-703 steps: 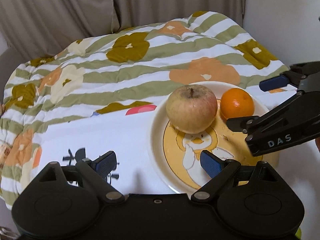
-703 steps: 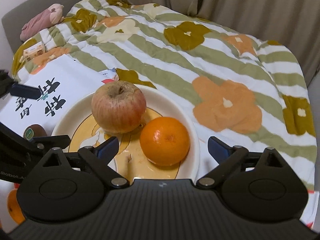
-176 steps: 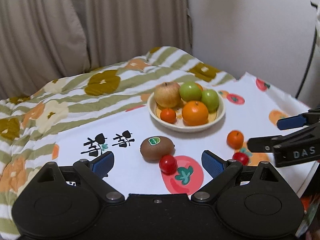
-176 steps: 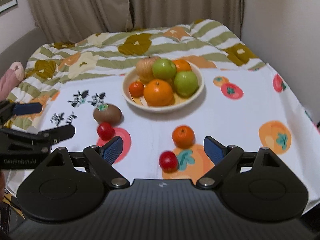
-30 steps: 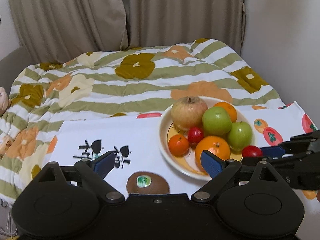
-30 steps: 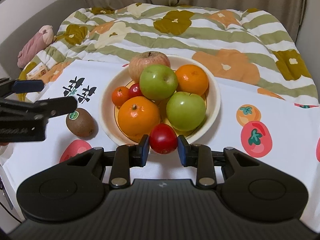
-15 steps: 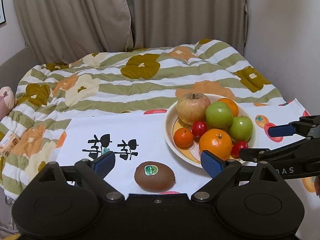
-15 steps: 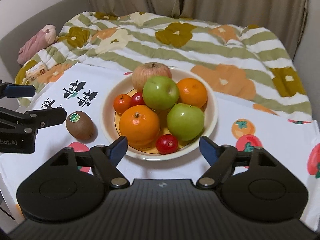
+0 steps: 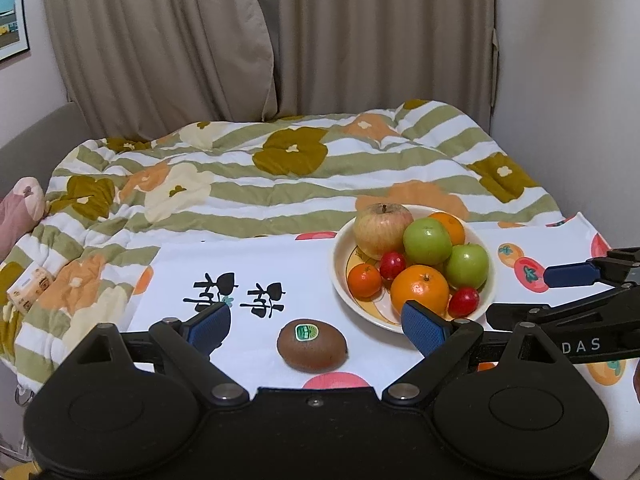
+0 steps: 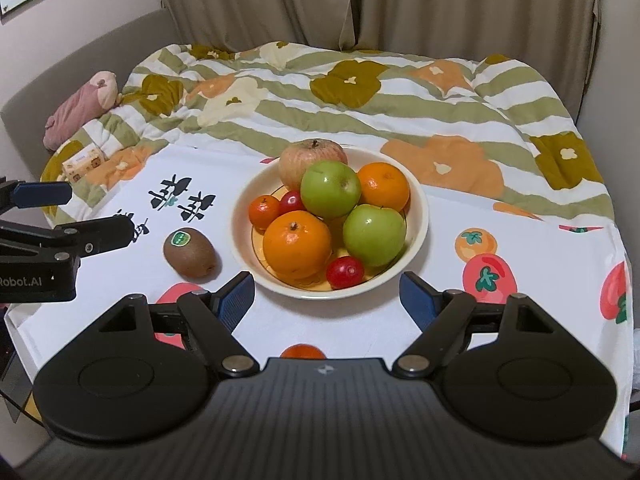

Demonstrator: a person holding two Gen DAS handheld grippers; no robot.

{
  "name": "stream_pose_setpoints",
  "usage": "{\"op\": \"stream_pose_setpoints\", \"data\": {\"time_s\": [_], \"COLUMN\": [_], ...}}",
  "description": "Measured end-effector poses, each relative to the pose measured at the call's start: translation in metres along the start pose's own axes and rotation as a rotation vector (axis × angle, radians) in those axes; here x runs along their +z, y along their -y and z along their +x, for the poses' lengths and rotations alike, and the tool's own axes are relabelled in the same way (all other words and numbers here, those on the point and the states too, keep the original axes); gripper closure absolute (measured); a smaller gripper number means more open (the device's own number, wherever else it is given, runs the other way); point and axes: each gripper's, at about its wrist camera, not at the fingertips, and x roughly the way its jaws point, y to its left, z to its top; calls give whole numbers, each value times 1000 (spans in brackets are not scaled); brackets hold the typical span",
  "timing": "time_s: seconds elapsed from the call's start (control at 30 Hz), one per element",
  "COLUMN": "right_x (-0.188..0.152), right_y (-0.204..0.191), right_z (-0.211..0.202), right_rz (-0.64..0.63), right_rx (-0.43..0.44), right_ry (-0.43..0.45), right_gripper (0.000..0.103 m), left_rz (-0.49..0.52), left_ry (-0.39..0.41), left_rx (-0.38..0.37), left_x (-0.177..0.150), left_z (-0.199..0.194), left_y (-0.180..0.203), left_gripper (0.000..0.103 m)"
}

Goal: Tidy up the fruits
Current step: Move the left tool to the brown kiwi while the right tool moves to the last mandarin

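A cream bowl point(image 10: 420, 216) on the white printed cloth holds a red-yellow apple point(image 10: 312, 158), two green apples point(image 10: 330, 189), two oranges point(image 10: 297, 242), a small mandarin point(image 10: 263, 211) and two red cherry tomatoes point(image 10: 345, 273). The bowl also shows in the left wrist view point(image 9: 340, 260). A brown kiwi point(image 9: 312, 345) with a green sticker lies on the cloth left of the bowl, also in the right wrist view point(image 10: 190, 253). A small orange fruit point(image 10: 303, 351) peeks out just under my right gripper. My left gripper point(image 9: 316, 322) is open, just behind the kiwi. My right gripper point(image 10: 327, 294) is open and empty, in front of the bowl.
A striped flowered quilt point(image 9: 280, 176) covers the bed behind the cloth. A pink plush toy point(image 10: 80, 110) and a small carton point(image 10: 84, 162) lie at the left. Curtains point(image 9: 280, 40) and a wall close off the back and right. The cloth's right edge point(image 10: 624, 280) drops off.
My right gripper opened and left the red cherry tomato in the bowl's front, then pulled back. My left gripper also drew back and up, so the kiwi shows fully.
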Motion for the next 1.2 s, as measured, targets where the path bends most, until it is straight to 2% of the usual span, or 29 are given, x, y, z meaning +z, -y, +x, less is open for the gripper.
{"op": "stream_pose_setpoints", "data": {"time_s": [0.27, 0.33, 0.47, 0.63, 0.93, 1.2], "right_x": [-13, -19, -31, -45, -66, -77], "right_y": [-10, -16, -29, -46, -69, -77], "right_z": [-18, -23, -32, -35, -20, 3], "right_rz": [47, 72, 129, 230, 365, 416], "right_rx": [-54, -69, -139, -195, -303, -366], "right_ry": [-5, -5, 4, 2, 7, 20], "right_gripper": [8, 8, 0, 0, 0, 0], "left_rz": [11, 27, 68, 114, 206, 228], "left_ry": [-3, 6, 14, 13, -15, -71], "left_rx": [-54, -78, -138, -212, -288, -298], "left_x": [-11, -12, -16, -24, -31, -29], "left_z": [-10, -11, -12, -11, 28, 76], "left_y": [-12, -16, -26, -40, -54, -53], "left_gripper": [8, 8, 8, 7, 7, 8]}}
